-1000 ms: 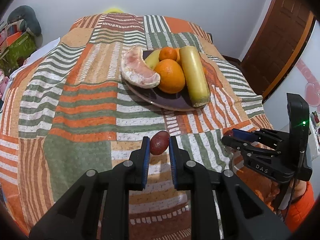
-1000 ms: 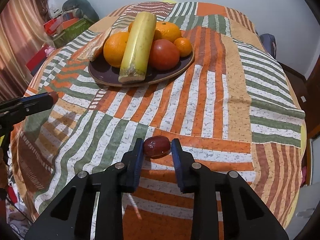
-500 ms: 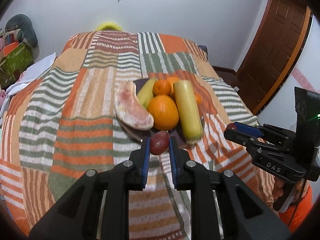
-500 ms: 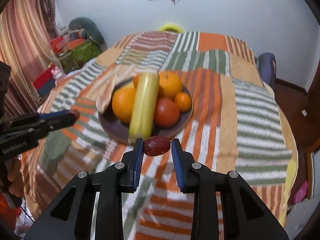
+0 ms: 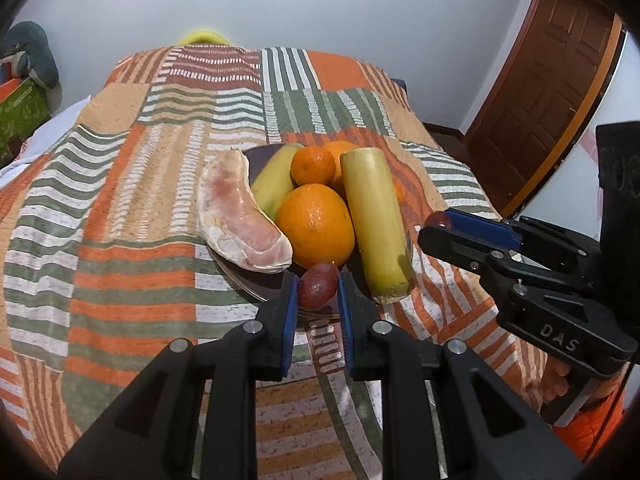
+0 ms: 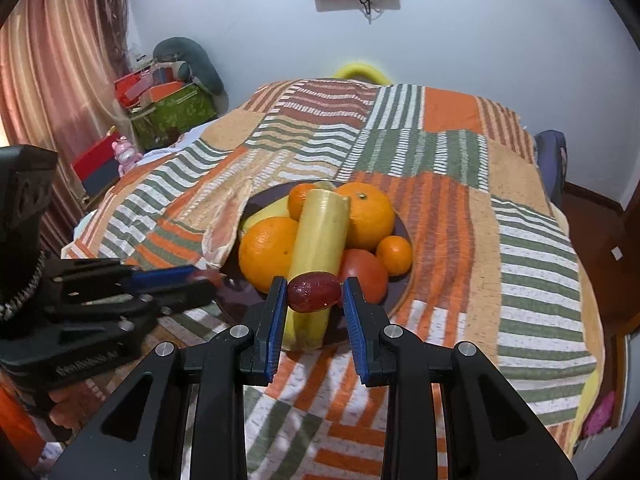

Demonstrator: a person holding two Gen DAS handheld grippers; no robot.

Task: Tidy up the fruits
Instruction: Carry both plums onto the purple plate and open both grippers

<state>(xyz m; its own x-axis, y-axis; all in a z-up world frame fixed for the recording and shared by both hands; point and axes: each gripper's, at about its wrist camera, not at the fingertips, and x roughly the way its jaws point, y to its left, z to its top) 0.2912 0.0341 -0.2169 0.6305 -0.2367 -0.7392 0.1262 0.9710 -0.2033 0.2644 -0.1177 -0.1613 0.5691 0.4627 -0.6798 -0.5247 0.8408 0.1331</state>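
I have a small reddish grape-like fruit (image 5: pixel 318 286) pinched in my left gripper (image 5: pixel 318 296) and a dark red date-like fruit (image 6: pixel 314 287) clamped in my right gripper (image 6: pixel 314 300), both poised just short of the plate (image 6: pixel 402 296). It already holds pomelo segment (image 5: pixel 240 220), banana (image 5: pixel 274 186), oranges, sugarcane piece (image 5: pixel 376 224) and tomato (image 6: pixel 364 272). I judge only these two remain to place.
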